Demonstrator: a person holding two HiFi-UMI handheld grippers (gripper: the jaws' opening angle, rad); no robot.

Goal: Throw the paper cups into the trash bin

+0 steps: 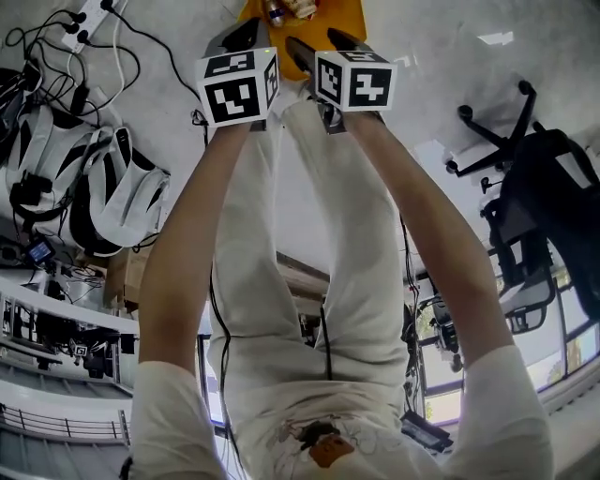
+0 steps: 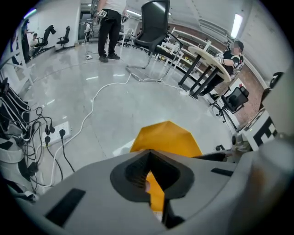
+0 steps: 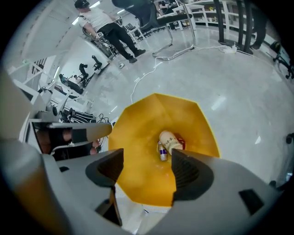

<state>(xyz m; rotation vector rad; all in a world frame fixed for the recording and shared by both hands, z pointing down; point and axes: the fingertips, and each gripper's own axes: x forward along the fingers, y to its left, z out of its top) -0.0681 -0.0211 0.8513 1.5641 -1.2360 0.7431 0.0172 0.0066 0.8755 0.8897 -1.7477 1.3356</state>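
In the head view, 2 bare arms reach out over the person's white trousers, each holding 1 hand-held gripper with 1 marker cube: the left hand-held gripper [image 1: 242, 37] and the right hand-held gripper [image 1: 319, 49] sit side by side, both tips over the 1 yellow trash bin [image 1: 333, 14] at the top edge. 1 black office chair [image 1: 530, 197] stands on the grey floor [image 1: 441, 94] to the right, and 1 power strip [image 1: 82, 21] with black cables lies at the upper left. In the left gripper view, the left hand-held gripper [image 2: 148, 153] is clenched, its 2 jaws meeting at the tips with nothing caught between them; the trash bin [image 2: 167, 137] shows just beyond and through the gap lower down. 1 white cable [image 2: 98, 92] runs across the floor toward 1 standing person [image 2: 110, 25], and 1 seated person [image 2: 232, 51] is at a table. In the right gripper view, the right hand-held gripper [image 3: 147, 158] is released, its 2 jaws standing wide apart and empty, directly above the open trash bin [image 3: 138, 137]. At the bottom of the bin lie 1 paper cup [image 3: 170, 140] on its side, 1 small purple-labelled bottle [image 3: 162, 152] touching it, and 1 red item [image 3: 180, 143] beside the cup.
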